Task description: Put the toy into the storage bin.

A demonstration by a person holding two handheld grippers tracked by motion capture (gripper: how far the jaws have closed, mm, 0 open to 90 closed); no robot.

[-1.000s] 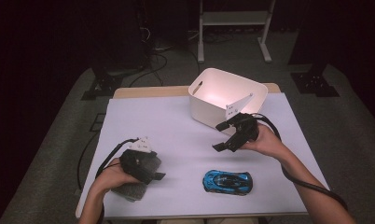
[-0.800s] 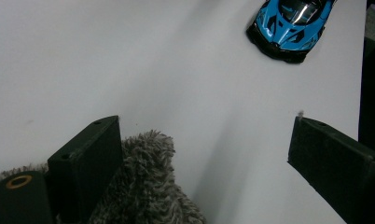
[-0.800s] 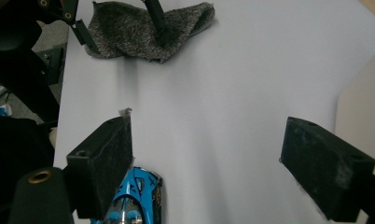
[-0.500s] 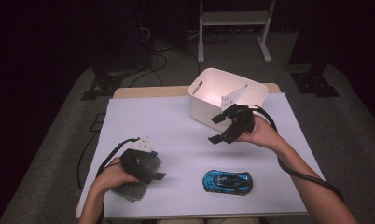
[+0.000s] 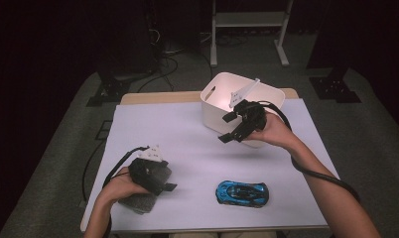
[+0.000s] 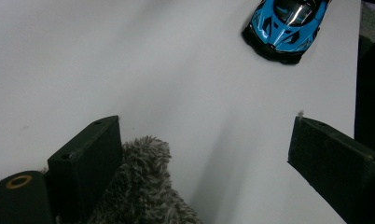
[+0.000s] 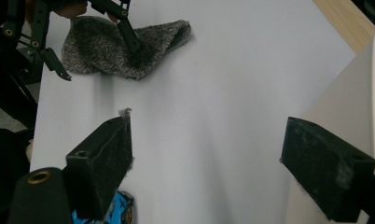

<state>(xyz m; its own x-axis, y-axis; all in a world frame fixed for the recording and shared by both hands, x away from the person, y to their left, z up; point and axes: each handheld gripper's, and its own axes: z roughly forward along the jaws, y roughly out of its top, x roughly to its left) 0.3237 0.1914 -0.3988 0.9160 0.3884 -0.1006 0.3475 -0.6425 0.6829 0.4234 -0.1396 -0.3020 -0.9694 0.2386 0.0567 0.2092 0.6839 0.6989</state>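
Grey fuzzy cloth (image 6: 143,186) under left gripper (image 5: 153,179), jaws wide, near table's front-left corner. Right gripper (image 5: 237,130) also agape, empty, beside white bin (image 5: 215,106). Risk: snagging fibres, dragging cloth toward blue toy car (image 5: 242,193).

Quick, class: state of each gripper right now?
Left gripper: open, over the grey fuzzy cloth, one jaw touching it, nothing clamped.
Right gripper: open, empty, beside the white bin.
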